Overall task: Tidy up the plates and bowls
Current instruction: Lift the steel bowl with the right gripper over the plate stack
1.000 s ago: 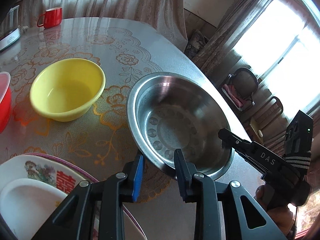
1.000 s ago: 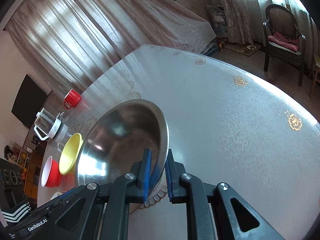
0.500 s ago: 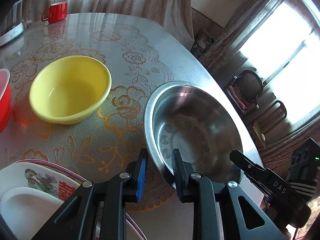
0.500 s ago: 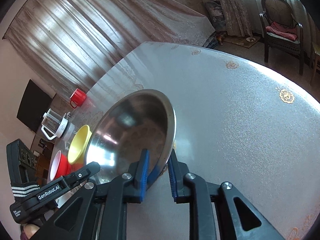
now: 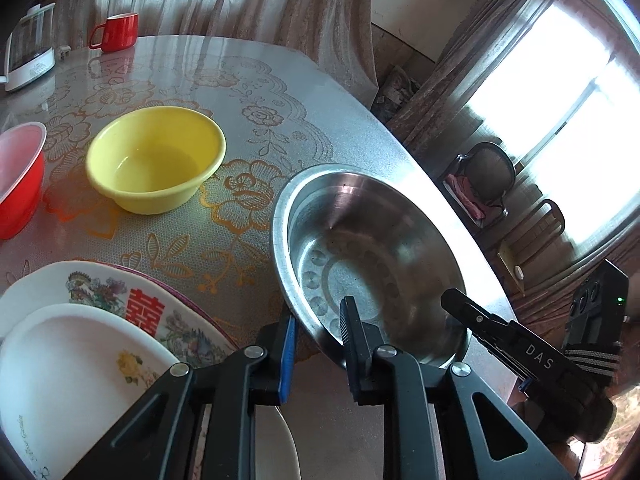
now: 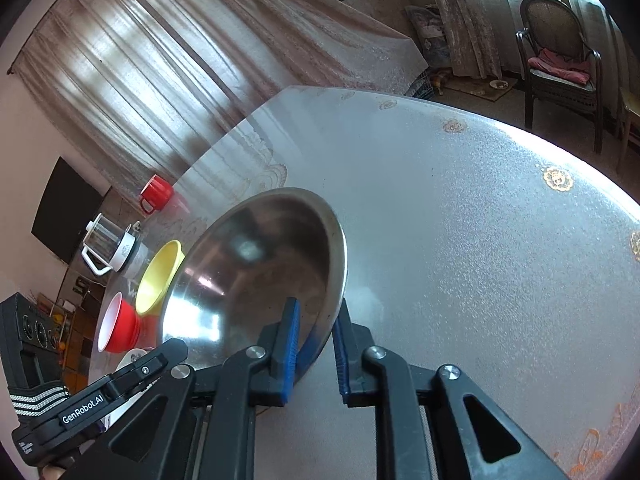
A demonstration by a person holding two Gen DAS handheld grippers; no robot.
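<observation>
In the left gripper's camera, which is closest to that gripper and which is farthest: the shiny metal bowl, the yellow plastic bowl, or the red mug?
Starting from the left gripper:
1. The shiny round metal bowl, nearest; its rim sits right between the fingers.
2. The round yellow plastic bowl, farther up the table, to the left.
3. The red mug with a handle, farthest, at the table's far edge by the curtain.

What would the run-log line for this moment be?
left gripper: shut on steel bowl rim | right gripper: shut on same rim | yellow bowl: on table
</observation>
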